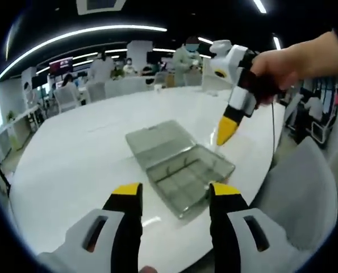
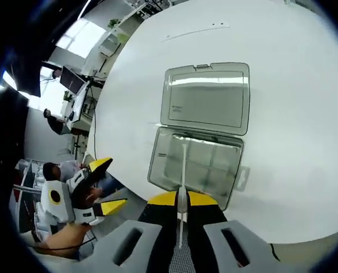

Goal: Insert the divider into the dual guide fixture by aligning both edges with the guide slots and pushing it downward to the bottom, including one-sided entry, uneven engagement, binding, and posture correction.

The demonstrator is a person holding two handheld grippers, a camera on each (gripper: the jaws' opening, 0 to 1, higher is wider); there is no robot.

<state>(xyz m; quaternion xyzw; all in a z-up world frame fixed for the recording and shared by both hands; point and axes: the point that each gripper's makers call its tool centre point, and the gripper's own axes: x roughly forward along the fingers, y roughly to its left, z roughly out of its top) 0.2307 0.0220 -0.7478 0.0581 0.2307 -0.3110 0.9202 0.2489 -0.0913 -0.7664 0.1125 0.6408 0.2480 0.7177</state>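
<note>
A clear plastic box stands open on the white table, its lid laid flat beyond the compartmented base. My right gripper is shut on a thin translucent divider, seen edge-on and reaching out over the base. In the left gripper view the box lies just past my left gripper, whose jaws stand open with nothing between them. There the right gripper, held by a hand, points down above the box's far right side. The left gripper also appears at the lower left of the right gripper view, off the table's edge.
The round white table spreads wide to the left of the box. A grey chair stands at its right edge. Other tables, chairs and people are far behind.
</note>
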